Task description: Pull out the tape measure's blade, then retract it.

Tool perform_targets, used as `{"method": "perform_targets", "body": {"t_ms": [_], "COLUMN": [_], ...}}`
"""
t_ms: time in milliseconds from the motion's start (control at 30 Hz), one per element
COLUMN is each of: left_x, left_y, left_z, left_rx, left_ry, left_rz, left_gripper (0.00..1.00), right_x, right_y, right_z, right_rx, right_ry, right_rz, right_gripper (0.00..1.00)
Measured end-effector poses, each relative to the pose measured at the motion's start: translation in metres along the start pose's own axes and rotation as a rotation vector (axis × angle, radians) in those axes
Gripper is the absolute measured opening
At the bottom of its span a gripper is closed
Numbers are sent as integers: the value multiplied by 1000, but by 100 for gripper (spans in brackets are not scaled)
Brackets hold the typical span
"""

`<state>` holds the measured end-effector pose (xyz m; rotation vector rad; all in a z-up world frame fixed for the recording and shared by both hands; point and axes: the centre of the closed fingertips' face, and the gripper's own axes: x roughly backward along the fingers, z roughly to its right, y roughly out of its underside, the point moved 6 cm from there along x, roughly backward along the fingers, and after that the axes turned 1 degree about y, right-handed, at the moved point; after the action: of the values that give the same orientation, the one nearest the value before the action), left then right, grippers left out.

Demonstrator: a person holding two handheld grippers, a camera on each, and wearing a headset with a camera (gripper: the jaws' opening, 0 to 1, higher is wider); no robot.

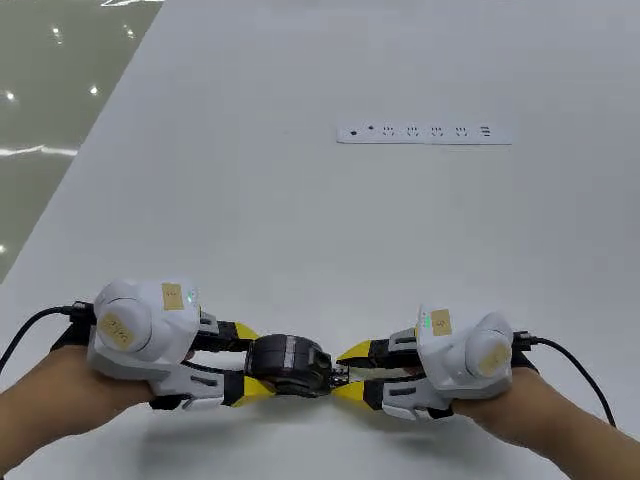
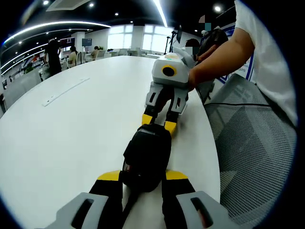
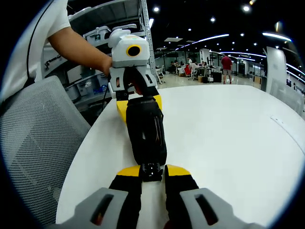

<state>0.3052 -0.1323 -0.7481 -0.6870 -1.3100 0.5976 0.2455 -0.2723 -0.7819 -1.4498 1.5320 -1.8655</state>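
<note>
White table carries very little: a flat white power strip lies well apart from the work, far across the top, and it also shows as a pale bar in the left gripper view. Nothing stands between it and the two tools.

The black tape measure rests on the table close to the near edge, between the tools, with no blade drawn out of the case. The left tool clamps the case by its sides, its yellow tips pressed to the black body (its own view has the case wedged between those tips). The right tool faces it from the other side, its jaws drawn narrow and pinched on the small end hook at the mouth of the case. Each tool appears in the other's view, the right one and the left one, both nose to nose with the case.

Just behind the near edge sits a grey mesh chair. The table's left edge runs off diagonally, with glossy green floor beyond. Forward and to the right the top lies open and bare.
</note>
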Motion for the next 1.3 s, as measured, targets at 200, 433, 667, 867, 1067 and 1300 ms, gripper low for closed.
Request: {"method": "perform_targets", "body": {"t_ms": [200, 433, 667, 867, 1067, 1300], "left_x": [0, 0, 0, -1, 0, 0], "left_y": [0, -1, 0, 0, 0, 0], "left_z": [0, 0, -1, 0, 0, 0], "left_rx": [0, -4, -13, -12, -11, -19], "left_ry": [2, 4, 4, 3, 1, 1], "left_rz": [0, -5, -6, -8, -9, -12], "left_gripper": [29, 29, 29, 29, 29, 28], "right_x": [-1, -1, -3, -3, -4, -5], "right_y": [0, 2, 2, 3, 5, 5], "right_z": [-1, -2, -4, -4, -6, -5], "right_rx": [-1, 9, 40, 45, 71, 83], "right_ry": [-12, -16, -17, -21, -19, -15], "right_rz": [-1, -4, -13, -11, -7, 3], "right_gripper": [15, 15, 15, 15, 16, 15]}}
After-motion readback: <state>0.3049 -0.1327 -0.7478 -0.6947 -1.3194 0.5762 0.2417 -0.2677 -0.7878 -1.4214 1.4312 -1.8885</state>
